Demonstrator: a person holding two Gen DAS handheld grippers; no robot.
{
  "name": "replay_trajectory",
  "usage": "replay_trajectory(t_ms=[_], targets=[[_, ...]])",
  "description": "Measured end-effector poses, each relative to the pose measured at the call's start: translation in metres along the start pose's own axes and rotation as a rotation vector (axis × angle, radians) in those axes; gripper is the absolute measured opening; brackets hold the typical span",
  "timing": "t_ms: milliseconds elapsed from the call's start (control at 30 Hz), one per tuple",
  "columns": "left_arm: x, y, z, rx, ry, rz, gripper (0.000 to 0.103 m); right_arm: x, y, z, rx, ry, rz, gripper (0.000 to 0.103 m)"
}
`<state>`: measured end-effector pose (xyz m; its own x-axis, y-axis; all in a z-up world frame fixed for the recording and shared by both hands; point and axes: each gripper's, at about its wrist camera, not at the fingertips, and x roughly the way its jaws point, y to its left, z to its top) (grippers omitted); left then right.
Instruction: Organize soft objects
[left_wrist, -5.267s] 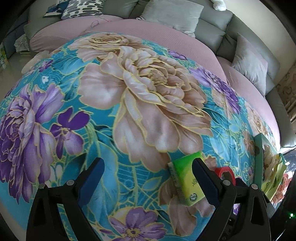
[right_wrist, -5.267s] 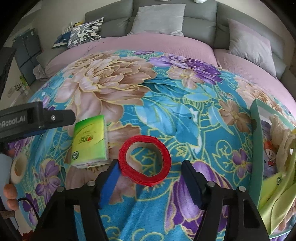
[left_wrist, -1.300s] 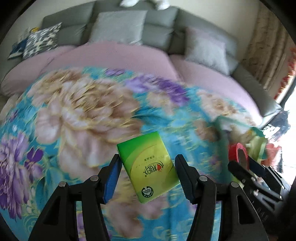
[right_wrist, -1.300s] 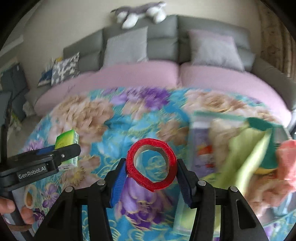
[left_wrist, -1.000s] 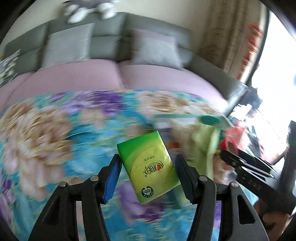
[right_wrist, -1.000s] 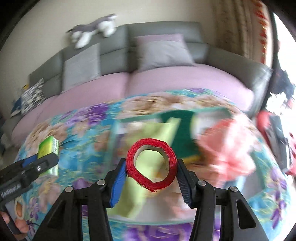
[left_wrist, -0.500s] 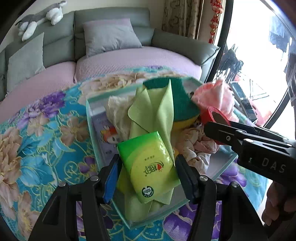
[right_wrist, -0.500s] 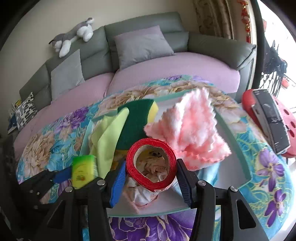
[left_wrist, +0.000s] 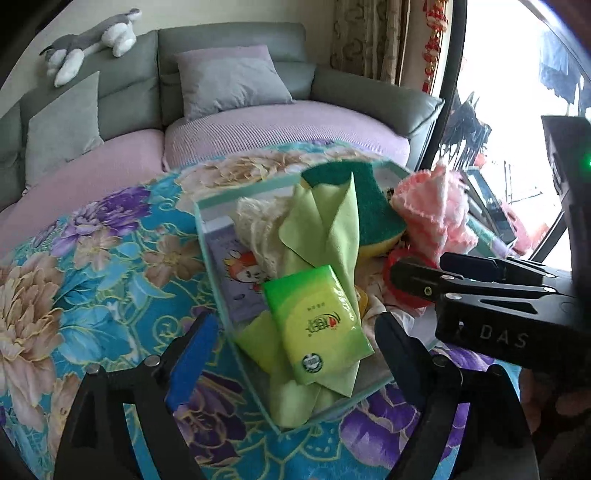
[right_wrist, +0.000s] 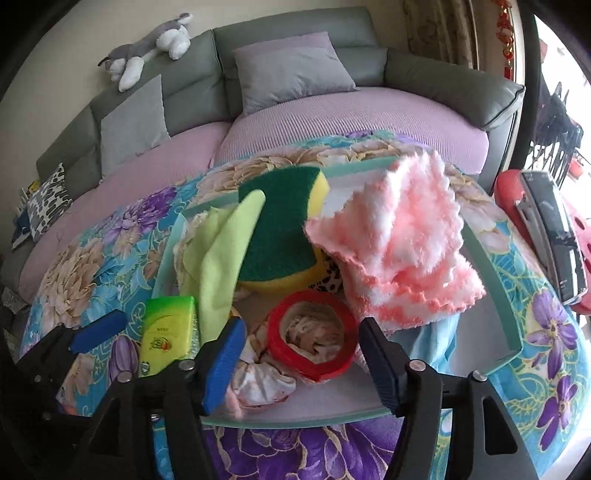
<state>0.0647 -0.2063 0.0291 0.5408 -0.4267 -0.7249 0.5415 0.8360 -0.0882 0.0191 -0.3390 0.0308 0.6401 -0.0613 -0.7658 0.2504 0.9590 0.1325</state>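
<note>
A teal-rimmed tray (left_wrist: 207, 236) (right_wrist: 491, 280) on the floral cloth holds soft things: a lime cloth (left_wrist: 325, 225) (right_wrist: 221, 258), a green-and-yellow sponge (left_wrist: 373, 210) (right_wrist: 280, 232), a pink fluffy towel (left_wrist: 436, 218) (right_wrist: 399, 251). A green tissue pack (left_wrist: 314, 321) (right_wrist: 168, 332) lies on the lime cloth in the tray, free of my open left gripper (left_wrist: 291, 343). A red tape ring (right_wrist: 312, 345) (left_wrist: 399, 273) rests on crumpled fabric in the tray, between the spread fingers of my open right gripper (right_wrist: 301, 354).
The floral tablecloth (left_wrist: 92, 280) covers the round table. A grey sofa with pink cover (right_wrist: 332, 110) curves behind, with cushions and a plush toy (right_wrist: 147, 40). A red stool with a dark device (right_wrist: 546, 221) stands at the right by the window.
Both grippers carried their loads over the tray and have opened. The tissue pack now lies on the lime cloth and the red ring sits on the fabric.
</note>
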Motion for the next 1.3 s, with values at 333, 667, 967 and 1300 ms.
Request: replay_trajectory(t_ms=[333,667,967,1300], targets=[[-0.033,0.073,-0.012,-0.275,-0.009,0.177,0.096,-0.007,0.026,-0.002,-0.065,0.023,-0.016,0.073],[-0.043,0.091,-0.039,-0.366,0.010,0.227,0.100,-0.011,0.057,-0.019,-0.122,0.036,-0.007,0.083],[-0.048,0.088,-0.051,-0.365,0.050,0.214,0.100,-0.017,0.059,-0.032,-0.118,0.049,-0.020,0.084],[-0.056,0.088,-0.053,-0.370,0.050,0.261,0.100,-0.020,0.055,-0.032,-0.110,0.043,-0.031,0.084]])
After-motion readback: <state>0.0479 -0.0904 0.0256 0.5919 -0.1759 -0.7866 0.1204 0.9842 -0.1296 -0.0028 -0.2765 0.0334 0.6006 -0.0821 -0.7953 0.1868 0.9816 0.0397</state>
